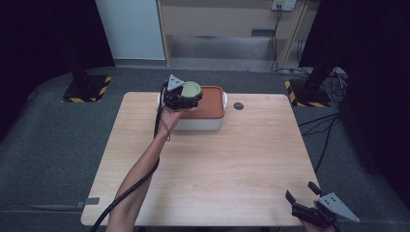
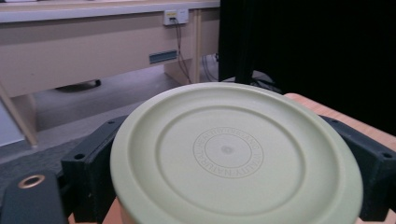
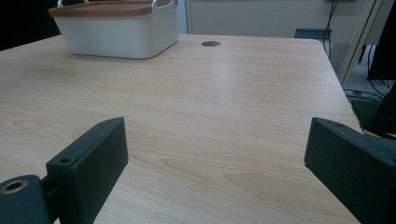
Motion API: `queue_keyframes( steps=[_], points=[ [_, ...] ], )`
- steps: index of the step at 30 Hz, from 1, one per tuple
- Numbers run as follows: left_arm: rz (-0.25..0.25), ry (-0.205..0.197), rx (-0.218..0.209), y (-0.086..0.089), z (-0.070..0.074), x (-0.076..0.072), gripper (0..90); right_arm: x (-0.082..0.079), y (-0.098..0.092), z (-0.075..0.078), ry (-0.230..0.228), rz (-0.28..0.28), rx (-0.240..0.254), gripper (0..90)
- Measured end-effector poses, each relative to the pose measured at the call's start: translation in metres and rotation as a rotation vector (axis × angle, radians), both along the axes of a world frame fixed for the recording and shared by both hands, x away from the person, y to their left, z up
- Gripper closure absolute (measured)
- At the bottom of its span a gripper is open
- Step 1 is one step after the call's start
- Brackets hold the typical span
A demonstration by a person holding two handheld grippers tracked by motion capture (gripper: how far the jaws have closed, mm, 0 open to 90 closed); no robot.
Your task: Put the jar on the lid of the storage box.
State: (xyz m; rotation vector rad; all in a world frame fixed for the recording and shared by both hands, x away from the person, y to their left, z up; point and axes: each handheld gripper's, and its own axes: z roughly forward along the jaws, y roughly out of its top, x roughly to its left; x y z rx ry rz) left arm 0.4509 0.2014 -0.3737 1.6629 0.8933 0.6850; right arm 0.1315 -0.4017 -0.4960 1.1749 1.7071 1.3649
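While your left gripper [image 1: 186, 96] pinches the round pale-green plastic container [image 1: 191, 89] between its jaws, it hovers over the left end of the white rectangular bin with the orange-brown lid [image 1: 209, 102] at the table's 12 o'clock edge. Container's flat lid faces up, axis vertical. Your right gripper [image 1: 303, 195] sits at 5 o'clock on the light wooden table [image 1: 217, 164], jaws spread wide, nothing between them.

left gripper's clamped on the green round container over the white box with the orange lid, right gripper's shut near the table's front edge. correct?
Not quite: the right gripper is open, jaws spread wide over bare table in the right gripper view. The left gripper does clamp the green round container over the white box with the orange lid.
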Motion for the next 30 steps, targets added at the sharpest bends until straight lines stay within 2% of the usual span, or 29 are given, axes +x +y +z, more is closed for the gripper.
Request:
queue_keyframes(
  steps=[8,14,25,30],
  points=[
    [0.045,0.033,-0.003,-0.004,-0.014,0.014,9.2,0.000,-0.001,0.000,0.000,0.003,0.000,6.2],
    [0.052,0.055,0.007,-0.007,-0.018,0.021,9.2,0.000,-0.001,0.000,0.002,0.002,0.000,6.2],
    [0.078,0.076,0.008,-0.010,-0.025,0.027,9.2,-0.001,-0.002,0.000,0.000,0.006,0.002,6.3],
    [0.079,0.067,0.008,-0.009,-0.027,0.026,9.2,0.000,-0.002,0.000,-0.001,0.007,0.001,6.3]
  ],
)
